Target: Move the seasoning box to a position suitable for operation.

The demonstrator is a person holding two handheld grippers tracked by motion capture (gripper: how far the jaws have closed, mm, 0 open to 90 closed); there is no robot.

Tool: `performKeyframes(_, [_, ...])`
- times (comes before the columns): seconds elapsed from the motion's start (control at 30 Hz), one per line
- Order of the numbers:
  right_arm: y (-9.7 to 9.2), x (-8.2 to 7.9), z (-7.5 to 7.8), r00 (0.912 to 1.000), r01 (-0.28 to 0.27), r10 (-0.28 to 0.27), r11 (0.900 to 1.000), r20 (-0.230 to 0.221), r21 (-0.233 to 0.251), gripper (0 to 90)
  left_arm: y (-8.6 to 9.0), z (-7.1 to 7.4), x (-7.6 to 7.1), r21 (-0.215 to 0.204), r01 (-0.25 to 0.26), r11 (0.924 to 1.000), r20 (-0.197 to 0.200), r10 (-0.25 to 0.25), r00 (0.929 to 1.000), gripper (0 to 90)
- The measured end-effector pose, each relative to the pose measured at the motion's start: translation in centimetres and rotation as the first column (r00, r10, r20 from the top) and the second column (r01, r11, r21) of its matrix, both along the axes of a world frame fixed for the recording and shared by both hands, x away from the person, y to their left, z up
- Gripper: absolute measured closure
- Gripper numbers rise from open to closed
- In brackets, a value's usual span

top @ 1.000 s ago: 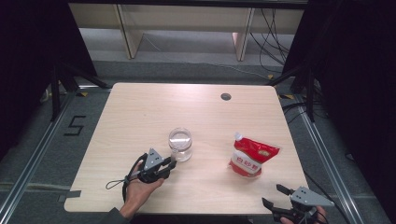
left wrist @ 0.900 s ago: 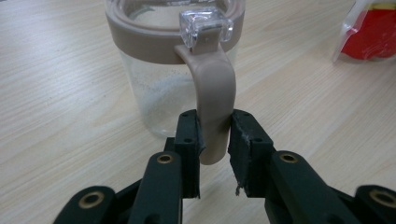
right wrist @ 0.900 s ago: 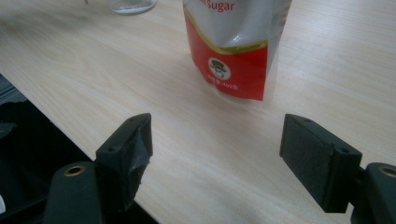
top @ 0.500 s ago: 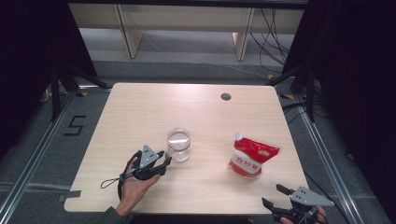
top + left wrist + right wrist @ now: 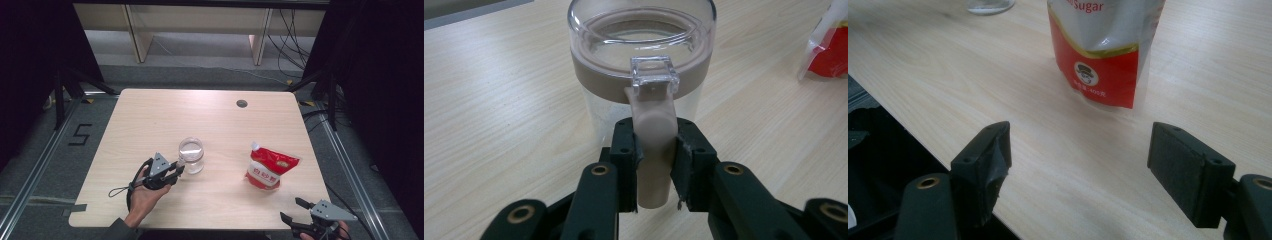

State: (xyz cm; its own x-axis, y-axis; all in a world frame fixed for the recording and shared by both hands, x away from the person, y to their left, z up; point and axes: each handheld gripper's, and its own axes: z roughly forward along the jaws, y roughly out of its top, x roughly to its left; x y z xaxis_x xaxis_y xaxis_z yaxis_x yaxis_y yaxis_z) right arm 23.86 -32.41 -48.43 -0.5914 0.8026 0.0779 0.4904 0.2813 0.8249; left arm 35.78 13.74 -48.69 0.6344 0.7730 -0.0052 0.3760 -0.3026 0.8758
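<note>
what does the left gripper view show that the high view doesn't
Left gripper view alone: the jar's tan latch tab pinched between the black pads of the left gripper, whose jaws have just been closing on it, plus the clear clip and tan band under the lid.

High view alone: the whole table, the hand on the left gripper, the right gripper open at the near edge, and the grommet hole.

Both: the jar, the wood tabletop and the red sugar bag.
</note>
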Motion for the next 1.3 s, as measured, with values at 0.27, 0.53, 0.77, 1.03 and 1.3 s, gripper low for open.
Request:
performKeyframes(0.27, [-0.1,0.2,-0.1,0.9995,-0.022,0.022,0.9998,0.023,-0.004,26.2,0.4,0.0,0.0,0.013,-0.026,0.9996,0.003,0.026,0.9997,72.3])
performKeyframes(0.53, [-0.2,0.3,-0.1,0.9988,-0.025,0.025,0.9996,0.042,-0.012,26.2,0.7,-0.1,0.0,-0.002,-0.001,1.0,-0.008,0.001,1.0,72.9])
performKeyframes(0.77, [0.1,0.1,-0.1,0.9999,-0.011,0.011,0.9999,-0.007,0.006,26.2,0.7,-0.2,-0.9,-0.024,0.053,0.9983,-0.01,-0.053,0.9985,73.0])
performKeyframes(1.03, [0.0,0.3,-0.1,0.9994,-0.028,0.028,0.9996,0.019,-0.007,26.2,0.1,-0.2,-1.8,-0.026,0.129,0.9912,-0.006,-0.13,0.9915,73.0])
performKeyframes(1.3, [-0.1,0.4,-0.1,0.9985,-0.032,0.033,0.9993,0.044,-0.02,26.2,-0.2,-0.3,-2.6,-0.027,0.233,0.9721,0.012,-0.233,0.9725,73.0])
